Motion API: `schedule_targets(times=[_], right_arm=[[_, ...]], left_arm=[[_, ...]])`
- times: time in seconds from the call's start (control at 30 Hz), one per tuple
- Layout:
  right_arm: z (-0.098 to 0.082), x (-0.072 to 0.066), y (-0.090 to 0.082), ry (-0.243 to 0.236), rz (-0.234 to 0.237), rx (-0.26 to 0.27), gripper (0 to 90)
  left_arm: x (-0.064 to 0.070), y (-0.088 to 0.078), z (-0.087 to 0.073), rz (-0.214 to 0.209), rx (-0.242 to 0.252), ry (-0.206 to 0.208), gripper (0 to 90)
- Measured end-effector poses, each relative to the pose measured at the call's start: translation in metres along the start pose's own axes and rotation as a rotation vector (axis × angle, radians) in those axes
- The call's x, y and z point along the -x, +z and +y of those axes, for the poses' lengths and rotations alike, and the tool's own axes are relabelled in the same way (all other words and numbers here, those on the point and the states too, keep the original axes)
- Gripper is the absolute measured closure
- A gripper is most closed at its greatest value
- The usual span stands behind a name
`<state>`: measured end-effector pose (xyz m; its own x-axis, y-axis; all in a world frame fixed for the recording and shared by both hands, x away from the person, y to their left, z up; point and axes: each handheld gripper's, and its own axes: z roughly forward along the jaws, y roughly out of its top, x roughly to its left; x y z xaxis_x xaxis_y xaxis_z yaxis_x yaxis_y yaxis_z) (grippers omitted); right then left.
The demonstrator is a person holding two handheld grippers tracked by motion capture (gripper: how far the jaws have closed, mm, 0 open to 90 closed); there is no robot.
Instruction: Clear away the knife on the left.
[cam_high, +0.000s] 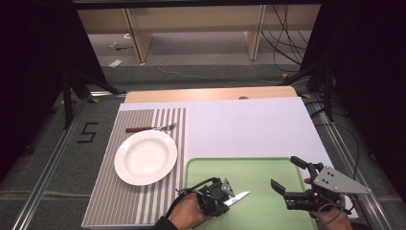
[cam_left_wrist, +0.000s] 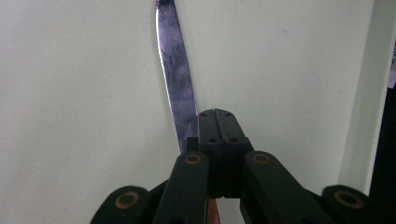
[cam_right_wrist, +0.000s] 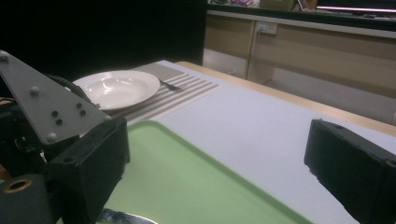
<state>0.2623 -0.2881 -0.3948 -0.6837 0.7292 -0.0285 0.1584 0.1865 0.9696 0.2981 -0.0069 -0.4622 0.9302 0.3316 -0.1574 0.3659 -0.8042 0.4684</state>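
We see a pale green tray [cam_high: 268, 167], a white plate [cam_high: 145, 157], a grey-and-white striped placemat [cam_high: 165, 124] and black grippers' jaws.

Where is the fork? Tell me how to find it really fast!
Find the grey-and-white striped placemat on the table's left side, then the round white plate on it. Just beyond the plate's far edge lies the silver fork with a brown wooden handle, prongs pointing right. The shiny table knife is clamped in the left gripper.
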Motion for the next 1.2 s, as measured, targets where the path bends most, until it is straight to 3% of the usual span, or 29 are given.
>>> schedule_targets(times=[0.6,0.97,1.2], right_arm=[[0.000,0.000,0.000,0.002,0.000,0.002,7.8],[0.000,0.000,0.000,0.002,0.001,0.000,7.8],[0.000,0.000,0.000,0.004,0.002,0.000,7.8]], left_arm=[[-0.005,-0.003,-0.007,-0.001,-0.043,-0.028,89.8],[-0.016,-0.011,-0.015,0.022,-0.048,-0.065,89.8],[-0.017,-0.014,-0.021,0.008,-0.072,-0.070,89.8]])
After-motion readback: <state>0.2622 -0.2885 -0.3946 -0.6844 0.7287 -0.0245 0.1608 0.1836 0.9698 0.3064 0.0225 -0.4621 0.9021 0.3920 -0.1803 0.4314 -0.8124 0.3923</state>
